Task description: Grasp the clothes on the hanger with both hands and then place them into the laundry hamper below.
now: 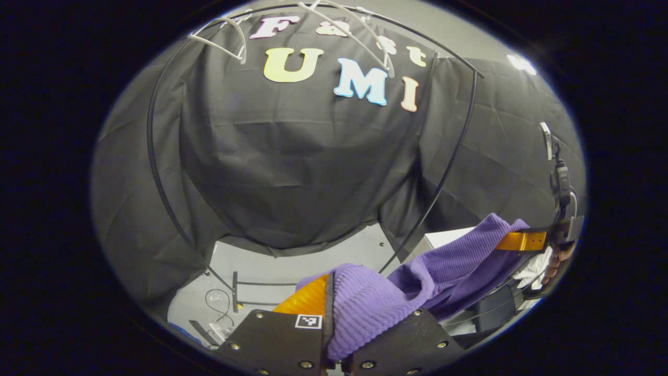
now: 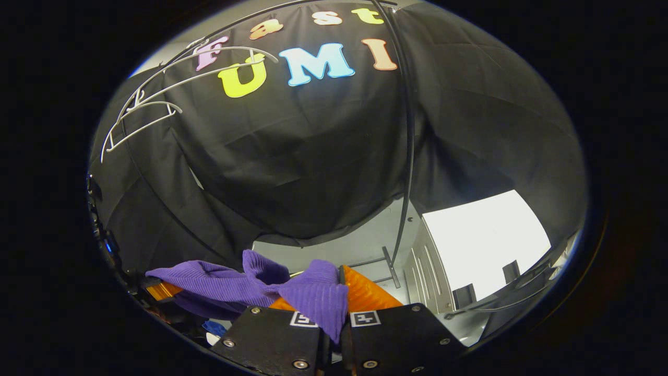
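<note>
The purple garment [image 1: 417, 282] is off the white hangers [image 1: 224, 42], hanging well below them. Its long axis spans from the left gripper [image 1: 334, 313] to the right gripper [image 2: 339, 303]; each is clamped on one end

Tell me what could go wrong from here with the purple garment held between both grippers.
1. The purple garment is pinched only at its edges by the left gripper and right gripper; it could slip out.
2. The slack middle may snag the black rack pole on lowering.
</note>
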`<act>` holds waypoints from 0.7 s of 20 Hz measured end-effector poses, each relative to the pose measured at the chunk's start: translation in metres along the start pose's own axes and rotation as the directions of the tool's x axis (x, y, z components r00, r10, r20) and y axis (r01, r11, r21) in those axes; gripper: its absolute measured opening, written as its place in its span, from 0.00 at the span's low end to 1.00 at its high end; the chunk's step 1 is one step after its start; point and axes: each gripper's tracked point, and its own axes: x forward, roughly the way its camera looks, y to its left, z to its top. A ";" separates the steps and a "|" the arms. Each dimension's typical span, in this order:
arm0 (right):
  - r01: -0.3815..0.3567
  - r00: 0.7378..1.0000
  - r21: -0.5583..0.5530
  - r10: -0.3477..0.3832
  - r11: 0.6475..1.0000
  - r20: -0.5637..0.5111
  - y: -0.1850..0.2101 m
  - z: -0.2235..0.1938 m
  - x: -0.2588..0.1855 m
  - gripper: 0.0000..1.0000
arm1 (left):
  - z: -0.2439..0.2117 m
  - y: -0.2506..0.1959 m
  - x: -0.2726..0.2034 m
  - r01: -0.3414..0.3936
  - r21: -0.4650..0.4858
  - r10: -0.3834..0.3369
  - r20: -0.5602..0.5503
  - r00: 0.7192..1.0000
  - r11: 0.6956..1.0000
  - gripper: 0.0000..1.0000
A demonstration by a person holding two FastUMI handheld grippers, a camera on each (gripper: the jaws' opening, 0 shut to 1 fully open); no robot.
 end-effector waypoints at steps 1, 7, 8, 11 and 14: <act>-0.007 1.000 -0.006 0.007 1.000 -0.018 0.000 -0.001 -0.001 0.13 | 0.001 0.000 -0.001 -0.003 -0.002 0.003 -0.003 1.000 1.000 0.07; -0.059 0.992 -0.019 0.056 0.998 -0.113 0.004 -0.005 -0.013 0.97 | 0.010 -0.004 -0.013 0.011 0.012 -0.012 0.014 1.000 1.000 0.71; -0.055 0.994 -0.025 0.053 0.998 -0.095 0.002 0.002 -0.016 0.96 | 0.022 -0.004 -0.023 0.003 0.029 -0.004 0.041 0.999 1.000 0.90; -0.030 0.999 -0.049 0.031 0.998 0.020 -0.003 0.037 -0.020 0.96 | 0.074 -0.003 -0.050 -0.039 0.077 0.027 0.151 0.988 0.996 0.94; -0.011 0.982 -0.056 0.021 0.998 0.189 -0.003 0.090 -0.036 0.95 | 0.138 -0.009 -0.084 -0.084 0.098 0.053 0.283 0.958 0.992 0.99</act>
